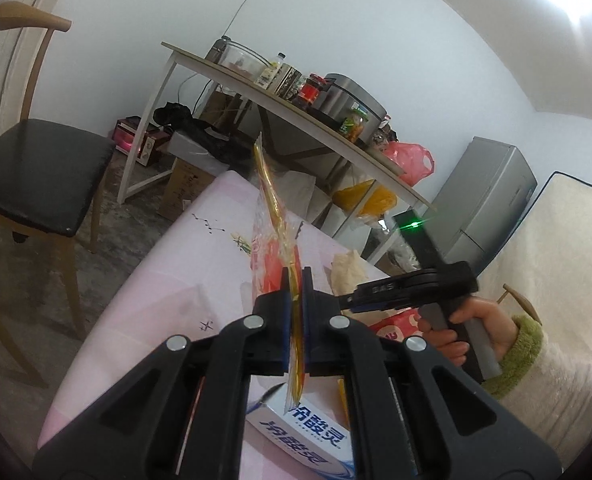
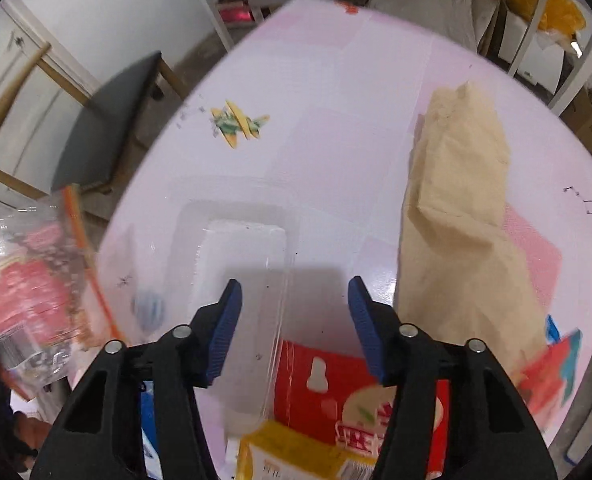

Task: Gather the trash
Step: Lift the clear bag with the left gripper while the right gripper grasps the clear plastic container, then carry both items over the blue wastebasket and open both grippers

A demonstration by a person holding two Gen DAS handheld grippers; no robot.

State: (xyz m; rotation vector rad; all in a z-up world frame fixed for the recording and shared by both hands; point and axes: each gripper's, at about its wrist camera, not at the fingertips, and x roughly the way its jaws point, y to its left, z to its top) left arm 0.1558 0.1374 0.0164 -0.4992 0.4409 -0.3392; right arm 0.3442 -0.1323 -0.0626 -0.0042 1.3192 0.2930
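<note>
**Left fingers pinched a clear bag while the right pair hung over the litter**

The left gripper [image 1: 296,292] had its blue fingers [image 1: 284,284] clamped on a clear plastic bag [image 1: 273,216] with orange edging, which stood up edge-on above the pink counter [image 1: 167,264]. Just below those fingers lay one white and blue carton [image 1: 308,432] with printed lettering.

The right gripper [image 2: 293,320] pointed steeply down, its fingers [image 2: 225,332] standing partly apart with nothing pressed between them. Under them sat one clear plastic tray [image 2: 239,248], and beside that one red box [image 2: 324,384] and one yellow packet [image 2: 296,456]. One crumpled beige paper bag [image 2: 464,208] lay to the right, close beside the right finger. Farther off on the counter lay one small yellow and green wrapper [image 2: 235,122], well apart from the rest. At the right edge lay one blurred red and blue wrapper [image 2: 552,368].

Beyond the counter stood one wooden chair [image 1: 35,168] with a dark seat, a white-framed side table [image 1: 279,100] crowded with jars and bottles, and a grey fridge [image 1: 484,196]
</note>
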